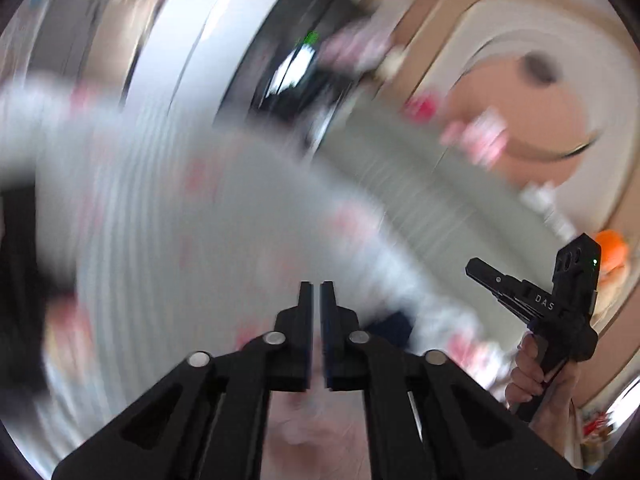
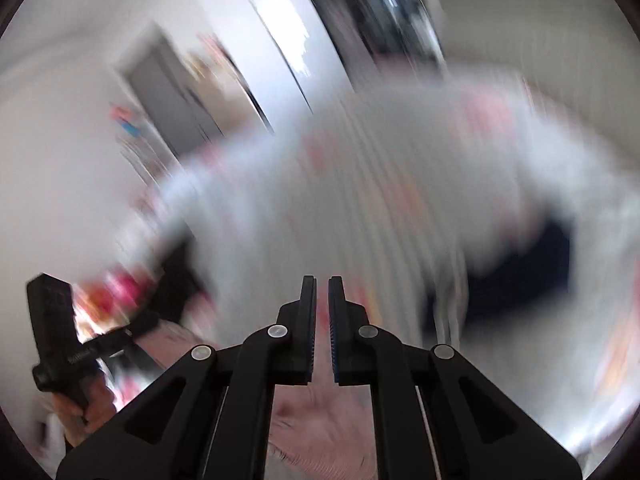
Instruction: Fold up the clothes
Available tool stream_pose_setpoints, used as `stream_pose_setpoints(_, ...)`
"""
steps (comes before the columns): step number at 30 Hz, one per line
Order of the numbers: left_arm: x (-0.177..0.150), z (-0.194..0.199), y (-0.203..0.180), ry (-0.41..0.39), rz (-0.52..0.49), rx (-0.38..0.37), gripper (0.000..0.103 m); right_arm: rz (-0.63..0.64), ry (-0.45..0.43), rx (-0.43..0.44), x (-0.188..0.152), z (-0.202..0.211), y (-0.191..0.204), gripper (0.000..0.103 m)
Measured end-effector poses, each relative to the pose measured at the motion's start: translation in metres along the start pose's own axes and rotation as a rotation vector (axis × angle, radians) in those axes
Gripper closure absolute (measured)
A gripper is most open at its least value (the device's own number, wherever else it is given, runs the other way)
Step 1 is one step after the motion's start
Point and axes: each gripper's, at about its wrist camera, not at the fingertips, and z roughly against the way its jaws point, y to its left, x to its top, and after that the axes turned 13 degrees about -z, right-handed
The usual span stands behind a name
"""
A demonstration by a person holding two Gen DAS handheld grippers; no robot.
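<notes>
A large white garment (image 1: 192,208) with faint pink marks is filling most of the space ahead of both grippers, smeared by heavy motion blur so that its edges and folds are not readable. In the left wrist view it is spreading from just beyond the fingertips up and off to the left; in the right wrist view the same pale cloth (image 2: 380,184) is arching above and ahead of the fingertips and trailing down to the right, with a dark blue patch (image 2: 520,276) showing under it to the right of the fingers.

Behind the cloth, well beyond the grippers, blurred room shapes are streaking past: pale walls, a grey door-like panel (image 2: 168,92) up and to the left of the right gripper, and beige and white curved surfaces up and to the right of the left gripper.

The left gripper (image 1: 316,292) is pointing into the cloth with its jaws drawn nearly together, only a thin slit showing between them; whether any fabric is pinched there cannot be told. The right gripper (image 2: 322,288) is likewise narrowed to a slim gap, and a grip on cloth cannot be confirmed.

Each view is catching the other tool off to the side, held by a hand (image 1: 536,376) low at the right of the left gripper, and a hand (image 2: 88,404) low at the left of the right gripper.
</notes>
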Motion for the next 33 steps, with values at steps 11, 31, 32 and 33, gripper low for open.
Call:
stream_pose_setpoints(11, -0.02, -0.01, 0.018, 0.126, 0.003, 0.002, 0.1, 0.089, 0.085, -0.072, -0.073, 0.012, 0.021, 0.097)
stream_pose_setpoints(31, -0.204, -0.188, 0.045, 0.612, 0.124, -0.156, 0.06, -0.225, 0.614, -0.15, -0.253, -0.08, -0.124, 0.059)
stream_pose_setpoints(32, -0.207, -0.192, 0.037, 0.623, 0.1, -0.162, 0.06, -0.224, 0.615, -0.158, -0.253, -0.083, -0.125, 0.059)
stream_pose_setpoints(33, -0.21, -0.195, 0.03, 0.633, 0.072, -0.153, 0.06, -0.225, 0.616, -0.168, -0.253, -0.085, -0.125, 0.059)
